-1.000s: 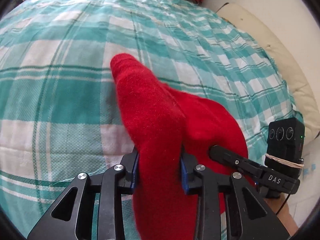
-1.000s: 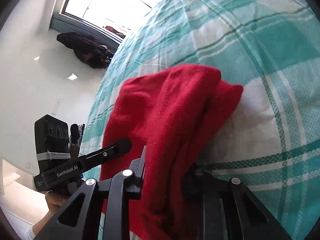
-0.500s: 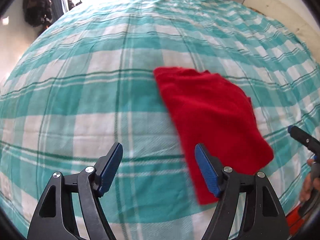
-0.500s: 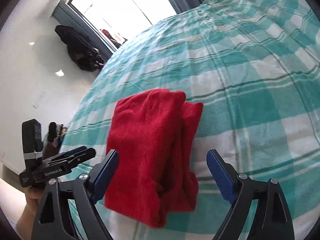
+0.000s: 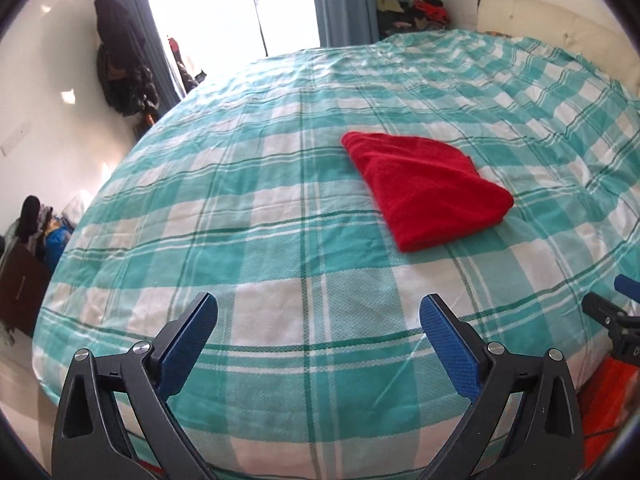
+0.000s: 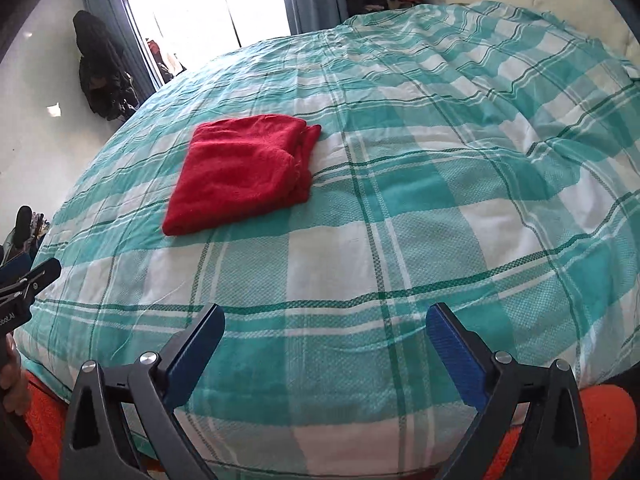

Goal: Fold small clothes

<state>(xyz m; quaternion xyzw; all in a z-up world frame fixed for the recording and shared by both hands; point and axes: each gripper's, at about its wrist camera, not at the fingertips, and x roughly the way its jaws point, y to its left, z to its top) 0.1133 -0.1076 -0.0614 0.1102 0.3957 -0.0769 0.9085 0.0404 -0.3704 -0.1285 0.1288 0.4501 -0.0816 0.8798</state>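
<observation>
Folded red knitted garment (image 5: 426, 190) lies flat on the bed, and we see it well apart from both tools, out in the middle of the teal-and-white checked bedspread (image 5: 280, 248). From the left wrist view it sits to the right of centre and farther off than the fingers; from the right wrist view the same red bundle (image 6: 240, 176) sits to the left, with its stacked folded edges showing along its right side.

Our left tool (image 5: 318, 344) hangs over the near edge of the bed, its jaws still opening and already spread wide, blue pads facing each other, only bedspread showing between them. Our right tool (image 6: 324, 352) is the same: jaws opening, wide apart, no cloth between them. Neither touches the garment.

At the right edge of the left view we catch a sliver of the other tool's black finger. At the left edge of the right view we see the other tool's black body, with a hand below it.

Far off, we see a bright window (image 5: 224, 4) with blue-grey curtains (image 5: 344, 0), and dark clothing hanging (image 5: 120, 64) by the left wall.
</observation>
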